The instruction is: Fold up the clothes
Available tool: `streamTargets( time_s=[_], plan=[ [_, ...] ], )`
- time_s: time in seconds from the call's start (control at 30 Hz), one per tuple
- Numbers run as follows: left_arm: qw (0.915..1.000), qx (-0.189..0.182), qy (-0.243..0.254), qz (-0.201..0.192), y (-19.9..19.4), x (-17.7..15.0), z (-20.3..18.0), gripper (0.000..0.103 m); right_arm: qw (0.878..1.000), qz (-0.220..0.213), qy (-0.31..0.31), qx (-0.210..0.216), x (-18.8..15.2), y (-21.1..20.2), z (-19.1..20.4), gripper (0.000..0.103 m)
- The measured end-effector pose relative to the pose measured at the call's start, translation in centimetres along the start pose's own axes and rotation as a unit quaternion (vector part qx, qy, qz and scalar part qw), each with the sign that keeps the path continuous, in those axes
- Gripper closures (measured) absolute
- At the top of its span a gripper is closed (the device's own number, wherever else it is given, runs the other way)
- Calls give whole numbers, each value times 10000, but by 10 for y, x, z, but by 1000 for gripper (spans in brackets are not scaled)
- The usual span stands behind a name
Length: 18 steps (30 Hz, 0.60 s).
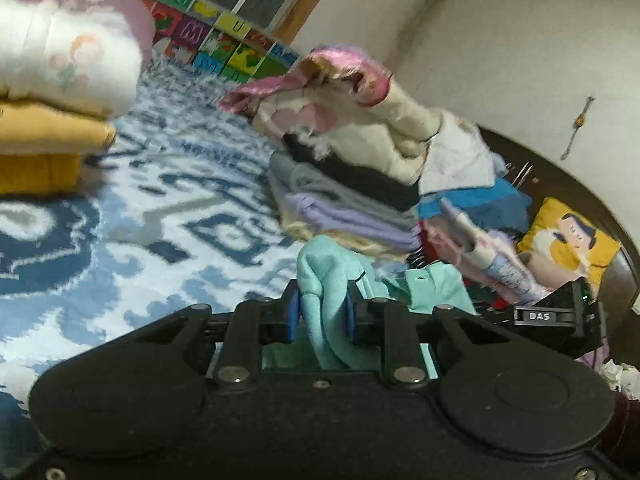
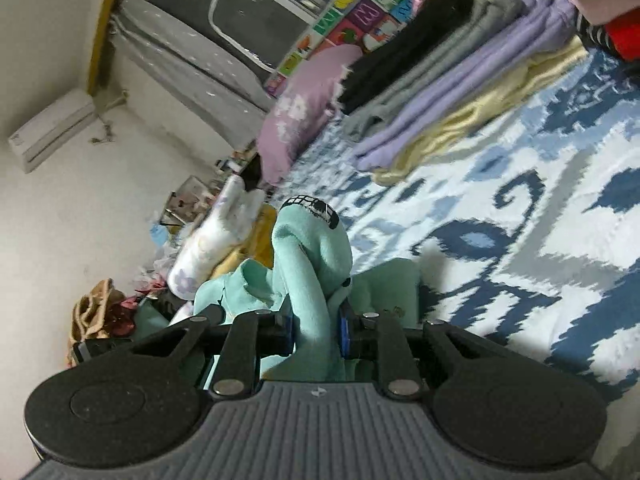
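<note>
The mint-green garment [image 1: 320,280] is bunching up soft and fleecy, with a small black grid print [image 2: 310,206] showing on the fold that is rising ahead of the right gripper [image 2: 314,326]. The left gripper [image 1: 322,314] is pinching a thick fold of it, its blue pads [image 1: 293,316] pressing in from both sides with only the cloth's thickness between them. The right gripper is clamping another fold the same way, jaws nearly closed on the fabric. More of the garment is spreading just beyond and to the right of the left gripper's tips, a buttonhole showing there.

Ahead and left of the left gripper, the blue-and-white patterned bedspread [image 1: 160,200] is lying open. Ahead and right of it, a stack of folded clothes [image 1: 344,192] is crowding in close. For the right gripper, open bedspread [image 2: 520,220] is stretching ahead and right, the same stack [image 2: 460,80] sitting farther off.
</note>
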State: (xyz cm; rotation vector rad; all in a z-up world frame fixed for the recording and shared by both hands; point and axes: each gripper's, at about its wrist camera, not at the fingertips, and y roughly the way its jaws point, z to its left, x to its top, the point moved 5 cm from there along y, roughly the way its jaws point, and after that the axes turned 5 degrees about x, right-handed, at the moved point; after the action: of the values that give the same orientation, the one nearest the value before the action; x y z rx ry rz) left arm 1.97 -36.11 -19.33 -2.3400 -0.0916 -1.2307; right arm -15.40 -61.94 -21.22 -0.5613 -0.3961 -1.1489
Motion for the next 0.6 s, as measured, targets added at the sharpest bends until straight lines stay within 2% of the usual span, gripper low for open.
streamTargets(
  time_s=[0.17, 0.27, 0.3, 0.33, 0.37, 0.43, 0.53, 0.6],
  plan=[
    [9998, 126, 13, 138, 11, 0, 5, 81, 9998, 21, 52, -173, -4, 3, -8, 82],
    [9994, 286, 33, 195, 14, -1, 6, 76, 9996, 36, 26, -282, -5, 4, -8, 81],
    [9992, 340, 30, 185, 14, -1, 6, 68, 9995, 21, 10, -304, -5, 3, -6, 79],
    [9992, 398, 1, 101, 9, 2, 6, 63, 9995, -30, -13, -323, -4, 1, -4, 72],
    [9990, 455, -27, 16, 4, 4, 5, 56, 9992, -127, -60, -365, -2, -3, -2, 61],
    [9984, 548, -39, -142, -6, 9, 3, 55, 9982, -341, -167, -466, 1, -12, 3, 49],
    [9978, 485, 363, -277, -32, 8, -22, 55, 9941, -630, -478, -741, 6, -31, 14, 49],
    [9964, 443, 630, -367, -50, 7, -39, 55, 9884, -845, -913, -875, 4, -46, 28, 49]
  ],
)
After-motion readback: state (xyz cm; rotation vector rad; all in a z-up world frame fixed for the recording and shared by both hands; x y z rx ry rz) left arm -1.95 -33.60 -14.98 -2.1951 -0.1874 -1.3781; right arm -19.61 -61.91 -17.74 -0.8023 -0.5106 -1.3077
